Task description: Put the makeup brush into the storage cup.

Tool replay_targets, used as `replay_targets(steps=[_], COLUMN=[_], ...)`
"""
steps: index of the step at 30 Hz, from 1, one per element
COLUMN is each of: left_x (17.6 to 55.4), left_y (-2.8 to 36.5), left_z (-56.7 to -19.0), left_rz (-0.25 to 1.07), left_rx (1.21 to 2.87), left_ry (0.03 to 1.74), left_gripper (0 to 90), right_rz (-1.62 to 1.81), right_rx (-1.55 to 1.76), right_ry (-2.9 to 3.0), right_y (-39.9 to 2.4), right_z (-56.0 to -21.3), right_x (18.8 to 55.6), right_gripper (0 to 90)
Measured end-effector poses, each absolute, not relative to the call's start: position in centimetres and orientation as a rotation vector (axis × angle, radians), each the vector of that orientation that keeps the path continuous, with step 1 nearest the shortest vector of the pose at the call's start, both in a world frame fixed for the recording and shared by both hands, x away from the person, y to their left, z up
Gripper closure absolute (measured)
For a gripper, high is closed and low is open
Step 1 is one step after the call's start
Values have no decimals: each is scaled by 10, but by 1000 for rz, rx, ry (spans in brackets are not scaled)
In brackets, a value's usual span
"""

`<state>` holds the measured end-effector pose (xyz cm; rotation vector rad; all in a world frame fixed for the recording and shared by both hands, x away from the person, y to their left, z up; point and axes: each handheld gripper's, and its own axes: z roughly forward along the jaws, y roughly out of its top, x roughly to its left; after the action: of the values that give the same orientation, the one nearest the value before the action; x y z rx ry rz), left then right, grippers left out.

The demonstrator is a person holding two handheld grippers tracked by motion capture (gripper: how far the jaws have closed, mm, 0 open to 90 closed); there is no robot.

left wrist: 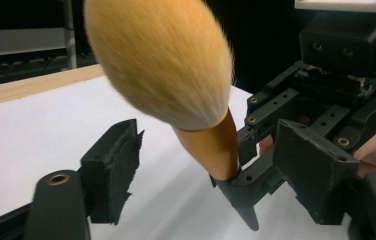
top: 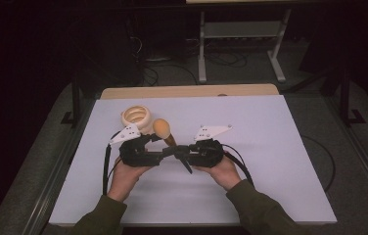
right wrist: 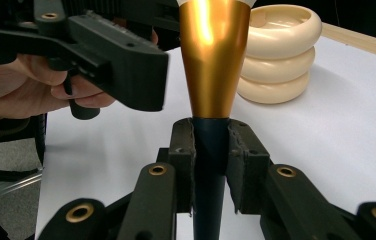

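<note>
Handover step judged in hand. Right gripper [right wrist: 211, 165] clenched on dark handle of brush [left wrist: 176, 90], just right of ring holder [top: 136, 117]. Left gripper [left wrist: 216, 165] released, pads flanking ferrule, no contact. Next: clamp ferrule squarely, then release right.

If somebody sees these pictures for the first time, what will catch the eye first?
First the big makeup brush with its fluffy orange-tan head, held up over the middle of the white table. The right gripper clamps its dark handle, and the left gripper has its jaws open on either side of the brush. Behind stands a cream ringed holder.
</note>
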<state>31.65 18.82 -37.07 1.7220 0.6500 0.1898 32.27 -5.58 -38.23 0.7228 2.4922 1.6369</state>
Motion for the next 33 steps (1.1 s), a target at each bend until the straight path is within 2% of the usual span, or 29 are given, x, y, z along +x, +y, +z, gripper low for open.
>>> replay_targets(steps=[17, 33], left_x=[319, 319], left_y=[184, 184], left_z=[-371, -372], left_rz=[163, 156], left_rx=[1713, 1713], left_ry=[661, 687], left_gripper=[448, 537], right_rz=[1646, 1647], right_rx=[714, 709], right_ry=[2484, 2477], right_y=[-52, -50], right_z=[-383, -385], right_x=[321, 320], right_gripper=[735, 735])
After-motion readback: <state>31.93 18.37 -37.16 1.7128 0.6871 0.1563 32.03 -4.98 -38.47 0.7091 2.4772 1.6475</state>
